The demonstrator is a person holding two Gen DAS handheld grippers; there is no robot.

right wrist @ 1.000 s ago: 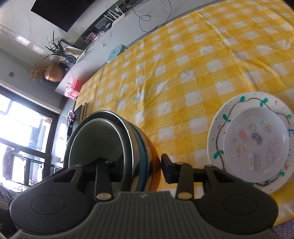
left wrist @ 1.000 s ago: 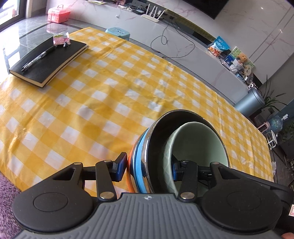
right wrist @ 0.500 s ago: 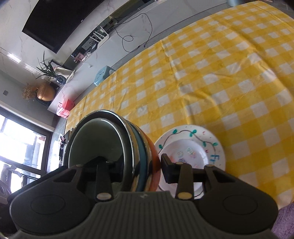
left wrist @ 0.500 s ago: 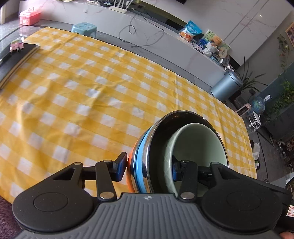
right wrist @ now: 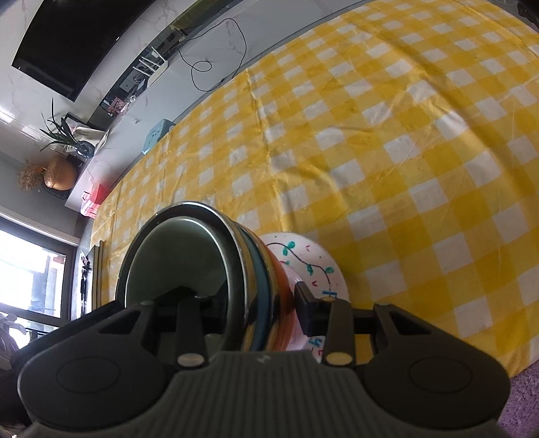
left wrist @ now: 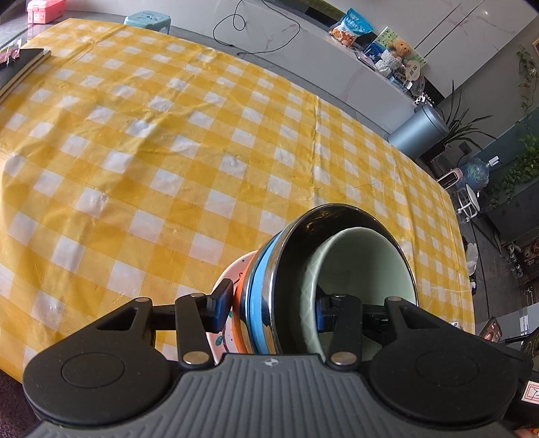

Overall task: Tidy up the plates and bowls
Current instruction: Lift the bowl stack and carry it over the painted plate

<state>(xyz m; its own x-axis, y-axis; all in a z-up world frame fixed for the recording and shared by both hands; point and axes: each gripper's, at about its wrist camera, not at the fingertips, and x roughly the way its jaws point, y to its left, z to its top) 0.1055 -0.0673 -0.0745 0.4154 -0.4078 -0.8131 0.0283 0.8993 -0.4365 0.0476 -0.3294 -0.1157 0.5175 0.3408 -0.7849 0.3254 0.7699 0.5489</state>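
Note:
A stack of nested bowls (left wrist: 266,296) (right wrist: 259,286) hangs between both grippers: orange outside, then blue, then shiny steel, with a pale green bowl (left wrist: 367,266) (right wrist: 175,256) innermost. My left gripper (left wrist: 273,310) is shut on one side of the stack's rim, one finger outside, one inside. My right gripper (right wrist: 256,303) is shut on the opposite side the same way. Directly under the stack lies a white plate with green leaf drawings (right wrist: 310,262) (left wrist: 225,289), mostly hidden by the bowls. I cannot tell whether the stack touches the plate.
A yellow and white checked cloth (left wrist: 168,151) (right wrist: 404,134) covers the table. A black notebook (left wrist: 17,64) lies at the far left edge. Beyond the table are a marble counter (left wrist: 303,43), a teal stool (left wrist: 148,18) and a grey bin (left wrist: 417,131).
Both grippers carried the bowl stack sideways across the table. The notebook slid out toward the left edge, and the decorated plate came from the right to lie under the stack.

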